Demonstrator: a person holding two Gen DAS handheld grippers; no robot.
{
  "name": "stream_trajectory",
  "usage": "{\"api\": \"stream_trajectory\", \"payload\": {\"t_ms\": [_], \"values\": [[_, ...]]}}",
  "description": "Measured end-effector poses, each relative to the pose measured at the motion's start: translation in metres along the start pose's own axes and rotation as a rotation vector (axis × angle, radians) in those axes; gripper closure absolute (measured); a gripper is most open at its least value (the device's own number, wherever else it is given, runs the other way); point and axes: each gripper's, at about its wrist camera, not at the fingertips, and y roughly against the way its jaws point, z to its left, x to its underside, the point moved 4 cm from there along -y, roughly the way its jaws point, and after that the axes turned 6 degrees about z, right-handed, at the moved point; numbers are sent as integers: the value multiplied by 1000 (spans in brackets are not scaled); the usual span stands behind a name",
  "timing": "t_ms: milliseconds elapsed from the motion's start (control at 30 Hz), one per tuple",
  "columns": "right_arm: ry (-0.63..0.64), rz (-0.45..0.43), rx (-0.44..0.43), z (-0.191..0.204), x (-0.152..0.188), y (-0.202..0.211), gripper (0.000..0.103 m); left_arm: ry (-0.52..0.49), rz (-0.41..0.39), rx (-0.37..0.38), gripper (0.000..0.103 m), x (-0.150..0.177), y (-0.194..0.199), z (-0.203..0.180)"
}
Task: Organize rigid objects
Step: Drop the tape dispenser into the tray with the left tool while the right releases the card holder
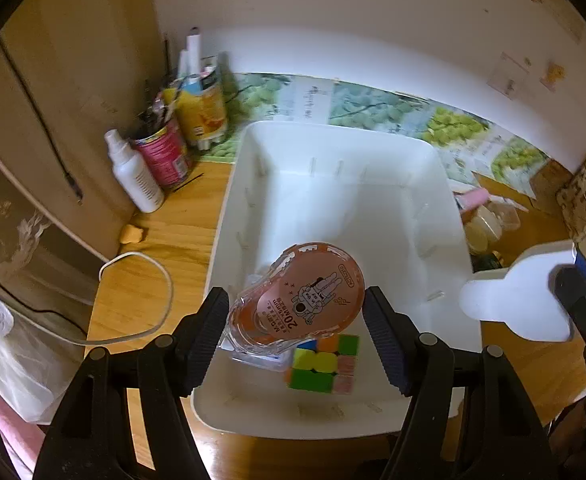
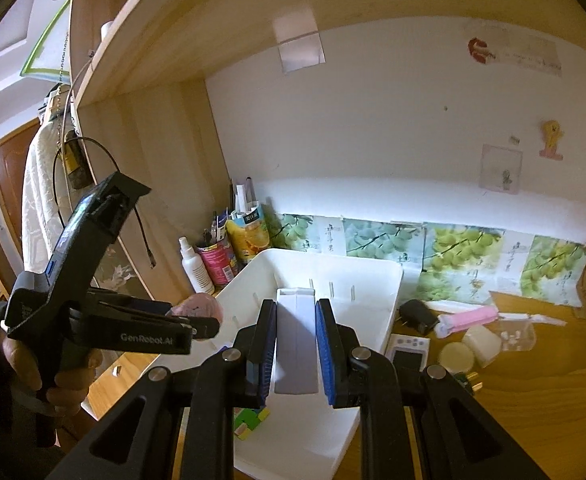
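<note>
My left gripper (image 1: 297, 328) is shut on a pink correction tape dispenser (image 1: 297, 296) with an astronaut print, held above the near part of a white bin (image 1: 333, 152). A colourful puzzle cube (image 1: 325, 364) and a small clear box (image 1: 261, 358) lie in the bin below it. My right gripper (image 2: 295, 344) is shut on a flat white bottle-shaped piece (image 2: 296, 340), held over the bin (image 2: 373, 280); the piece also shows in the left wrist view (image 1: 521, 300). The left gripper (image 2: 197, 324) shows at the left of the right wrist view.
The bin stands on a wooden desk (image 1: 145, 280) under a shelf. A white spray bottle (image 1: 133, 172), a pink can (image 1: 165, 152) and a carton of pens (image 1: 201, 108) stand back left. A black charger (image 2: 419, 316), pink item (image 2: 469, 318) and small jars (image 2: 457, 356) lie right.
</note>
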Motion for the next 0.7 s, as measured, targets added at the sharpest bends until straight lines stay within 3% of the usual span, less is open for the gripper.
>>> {"api": "stream_trajectory", "payload": {"t_ms": [200, 267, 300, 700], "values": [[-41, 10, 1, 0, 4, -11, 80, 36, -16, 2, 30, 2, -3, 12], [-48, 8, -7, 0, 5, -12, 51, 36, -29, 7, 29, 3, -2, 12], [-49, 7, -4, -1, 6, -11, 46, 37, -29, 8, 27, 4, -2, 12], [-30, -5, 25, -4, 13, 6, 29, 57, -73, 49, 26, 17, 5, -3]]}}
